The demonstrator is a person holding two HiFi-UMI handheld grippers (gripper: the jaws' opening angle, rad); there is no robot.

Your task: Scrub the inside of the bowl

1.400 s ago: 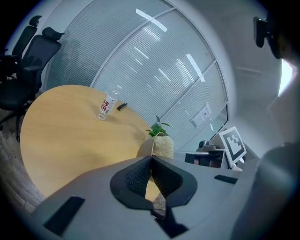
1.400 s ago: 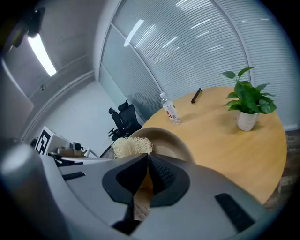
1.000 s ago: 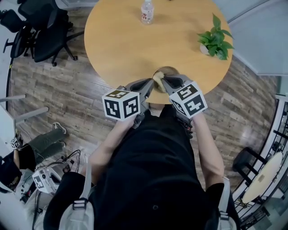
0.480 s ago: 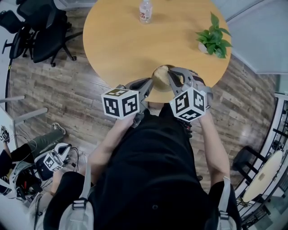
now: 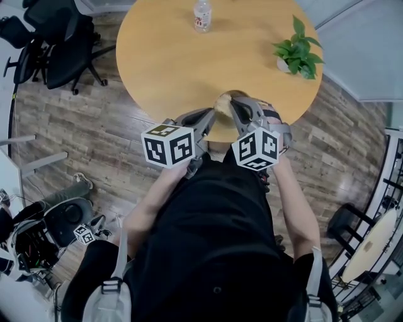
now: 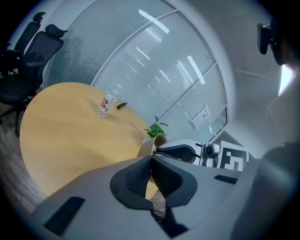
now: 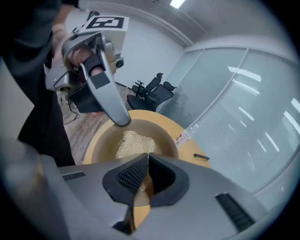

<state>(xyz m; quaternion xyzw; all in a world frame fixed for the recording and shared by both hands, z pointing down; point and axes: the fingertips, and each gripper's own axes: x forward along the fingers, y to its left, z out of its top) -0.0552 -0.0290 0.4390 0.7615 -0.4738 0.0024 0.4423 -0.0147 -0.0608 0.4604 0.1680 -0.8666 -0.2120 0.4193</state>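
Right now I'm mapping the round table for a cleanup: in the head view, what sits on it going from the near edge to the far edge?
bowl → potted plant → water bottle

The bowl (image 7: 165, 139) is tan; the scrub pad (image 7: 134, 142) is pale straw mesh. The left hand-held gripper (image 6: 151, 159) and right hand-held gripper (image 7: 147, 157) are grey with black ribbed pads (image 7: 132, 174) and black-and-white chequered cubes (image 5: 169, 146). The desk (image 5: 176, 63) is honey yellow.

Bright even ceiling light, strong fisheye curving, dark vignetted corners, near jaws soft
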